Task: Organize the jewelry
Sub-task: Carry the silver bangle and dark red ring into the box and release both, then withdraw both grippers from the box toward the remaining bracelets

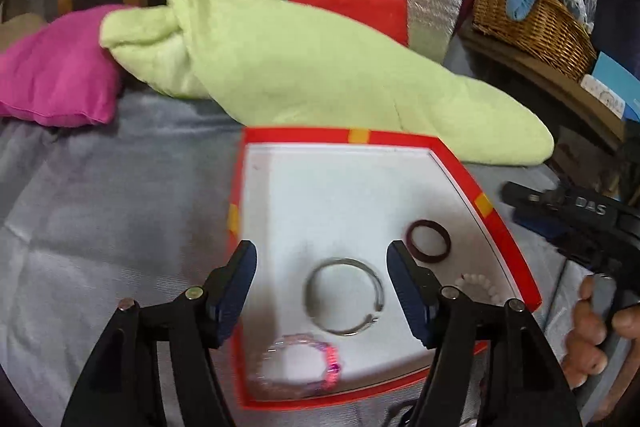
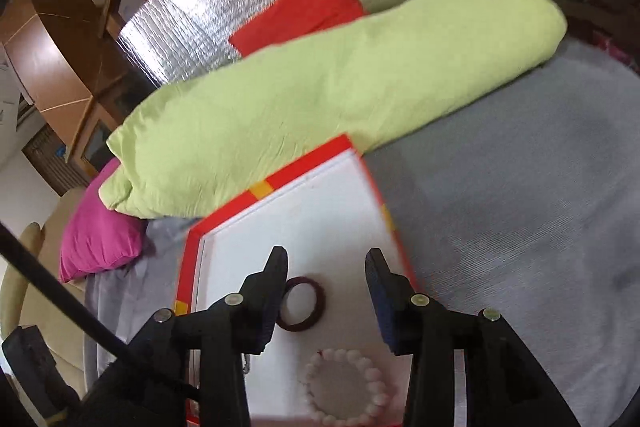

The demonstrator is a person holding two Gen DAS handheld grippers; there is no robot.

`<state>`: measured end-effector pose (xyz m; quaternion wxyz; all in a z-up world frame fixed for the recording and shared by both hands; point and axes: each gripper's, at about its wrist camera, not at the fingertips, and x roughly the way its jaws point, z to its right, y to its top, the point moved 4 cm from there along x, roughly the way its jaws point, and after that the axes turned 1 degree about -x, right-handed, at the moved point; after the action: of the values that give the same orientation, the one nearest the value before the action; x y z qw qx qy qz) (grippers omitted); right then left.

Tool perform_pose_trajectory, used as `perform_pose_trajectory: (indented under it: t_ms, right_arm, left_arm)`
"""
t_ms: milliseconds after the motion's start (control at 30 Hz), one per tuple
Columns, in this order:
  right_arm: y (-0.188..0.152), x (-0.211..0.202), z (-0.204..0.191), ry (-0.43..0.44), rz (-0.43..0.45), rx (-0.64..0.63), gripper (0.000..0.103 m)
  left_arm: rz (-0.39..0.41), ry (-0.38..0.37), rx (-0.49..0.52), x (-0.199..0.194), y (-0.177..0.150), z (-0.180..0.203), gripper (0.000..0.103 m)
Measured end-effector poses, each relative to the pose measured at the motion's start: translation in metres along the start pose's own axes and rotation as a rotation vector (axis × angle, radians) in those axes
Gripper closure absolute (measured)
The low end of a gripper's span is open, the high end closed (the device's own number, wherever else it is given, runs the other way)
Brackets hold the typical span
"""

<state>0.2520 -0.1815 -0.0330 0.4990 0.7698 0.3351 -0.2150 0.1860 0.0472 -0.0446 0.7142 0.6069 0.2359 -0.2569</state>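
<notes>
1. Grippers: left gripper (image 1: 322,267) and right gripper (image 2: 326,277) are held wide open, empty, above the red-rimmed tray (image 1: 496,223).
2. Silver bangle (image 1: 344,301), maroon ring (image 2: 302,305), pink bracelet (image 1: 300,363) and white bead bracelet (image 2: 348,387) are crowded at its near edge; a neighbour could be snagged.

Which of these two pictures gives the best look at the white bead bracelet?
The right wrist view. There the white bead bracelet lies almost whole between the open fingers of the right gripper, on the white floor of the red tray. In the left wrist view only a few beads peek out beside a finger of the left gripper.
</notes>
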Motion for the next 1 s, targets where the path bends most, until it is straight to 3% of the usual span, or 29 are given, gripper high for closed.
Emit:
perform_pose_trajectory:
  t_ms: [200,533,1000]
  right_arm:
    - [0.003,-0.033,0.018,-0.059,0.031,-0.040,0.059]
    - [-0.010,-0.070,0.045,-0.102,0.018,-0.033,0.059]
    - [-0.087,-0.102,0.048,-0.072,-0.180,-0.150,0.059]
  left_arm:
    - [0.037,0.059,0.004,-0.026,-0.004,-0.019,0.032]
    - [0.034,0.071,0.051,-0.056,-0.028,-0.021,0.031]
    - [-0.047,0.092,0.162,-0.083,-0.080,-0.025,0.031]
